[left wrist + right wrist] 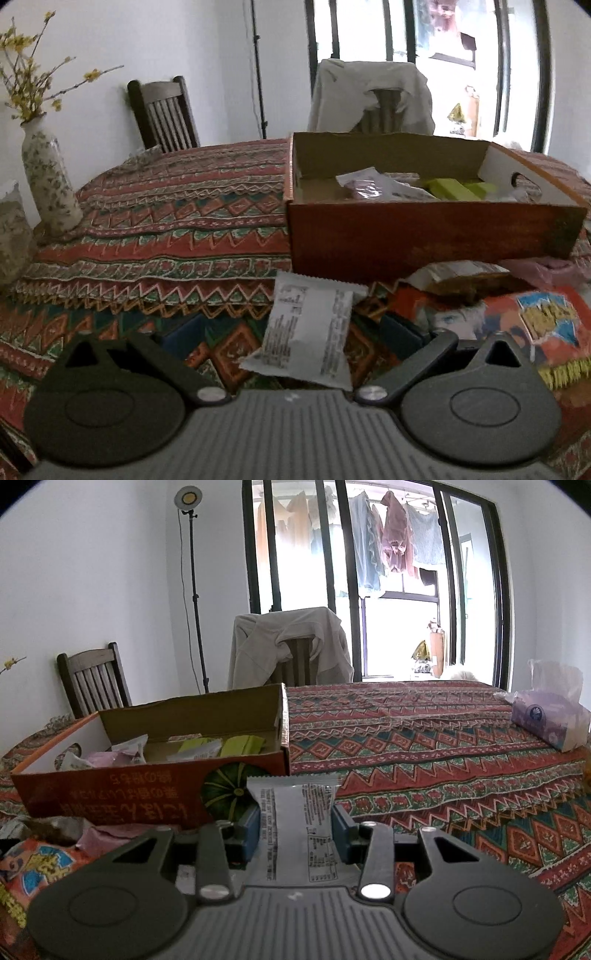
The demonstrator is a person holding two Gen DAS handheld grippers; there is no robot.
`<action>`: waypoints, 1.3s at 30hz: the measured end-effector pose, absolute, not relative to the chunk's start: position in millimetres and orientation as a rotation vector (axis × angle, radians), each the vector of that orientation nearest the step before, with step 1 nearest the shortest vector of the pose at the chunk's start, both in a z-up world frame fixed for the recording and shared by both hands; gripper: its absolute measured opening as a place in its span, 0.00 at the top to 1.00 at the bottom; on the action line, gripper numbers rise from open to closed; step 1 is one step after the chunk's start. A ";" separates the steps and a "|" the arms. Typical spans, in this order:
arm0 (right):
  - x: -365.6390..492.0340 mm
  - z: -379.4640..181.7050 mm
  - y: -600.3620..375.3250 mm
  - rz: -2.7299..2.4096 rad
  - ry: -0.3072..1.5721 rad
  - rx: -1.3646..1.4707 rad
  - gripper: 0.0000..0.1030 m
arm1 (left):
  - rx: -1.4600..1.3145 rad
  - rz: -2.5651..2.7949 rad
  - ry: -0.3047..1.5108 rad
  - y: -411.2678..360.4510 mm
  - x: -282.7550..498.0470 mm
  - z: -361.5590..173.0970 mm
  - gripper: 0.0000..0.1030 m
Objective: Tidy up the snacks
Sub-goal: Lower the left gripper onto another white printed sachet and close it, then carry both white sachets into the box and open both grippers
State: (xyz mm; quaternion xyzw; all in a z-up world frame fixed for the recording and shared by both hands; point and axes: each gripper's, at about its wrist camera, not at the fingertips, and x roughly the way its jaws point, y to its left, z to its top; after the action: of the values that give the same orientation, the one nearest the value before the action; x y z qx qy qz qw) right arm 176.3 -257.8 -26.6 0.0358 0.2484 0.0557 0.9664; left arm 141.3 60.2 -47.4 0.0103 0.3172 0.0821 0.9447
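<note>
Left wrist view: your left tool (295, 339) is spread wide and holds nothing. A white packet (310, 332) shows between its fingers, just in front of the box (424, 236). Whether the packet rests on the tabletop (166, 221) or hangs above it you cannot tell from here. To the right lies a bright orange bag (535, 325), with a pale wrapper (458, 271) near the box wall. Inside the box you can make out green bars (458, 186) and a pinkish pouch (364, 184).

Right wrist view: your right tool (295, 827) is clamped on the white packet (295, 823), its blue pads (252, 829) pressing both long edges about midway up. The packet stands upright in front of the box (147, 794), which already holds several snacks.

Judging by its look, the packet is light, thin film: soft, slick, likely to buckle or twist if you squeeze hard, and the contents may crumble. Your mid-body hold is sensible; the crimped top seam is stiffer but gives less to bite on. Keep the squeeze gentle and carry it over the near wall without dragging.
</note>
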 end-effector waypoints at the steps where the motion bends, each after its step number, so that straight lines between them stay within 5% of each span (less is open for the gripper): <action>1: 176.2 -26.6 -257.7 0.114 0.503 0.073 0.61 | 0.005 0.168 0.649 62.5 142.8 -47.4 0.04; 2: 176.2 -26.6 -257.6 0.116 0.503 0.074 0.61 | -0.008 0.165 0.652 65.2 143.2 -47.4 0.09; 4: 176.5 -26.6 -258.1 0.118 0.504 0.075 0.61 | -0.035 0.139 0.669 70.0 145.1 -48.6 0.48; 5: 176.4 -26.6 -258.3 0.119 0.505 0.076 0.61 | -0.056 0.118 0.678 72.1 145.0 -49.7 0.57; 39: 159.1 -15.7 -263.6 0.087 0.372 0.090 0.61 | -0.103 0.062 0.394 55.0 104.3 5.2 0.58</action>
State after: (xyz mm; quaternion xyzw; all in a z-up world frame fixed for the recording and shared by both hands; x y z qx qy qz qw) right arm 159.1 -263.6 -15.7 0.0448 0.1846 0.0434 0.9808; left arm 104.3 55.0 5.2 -0.0512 0.1958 0.0310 0.9788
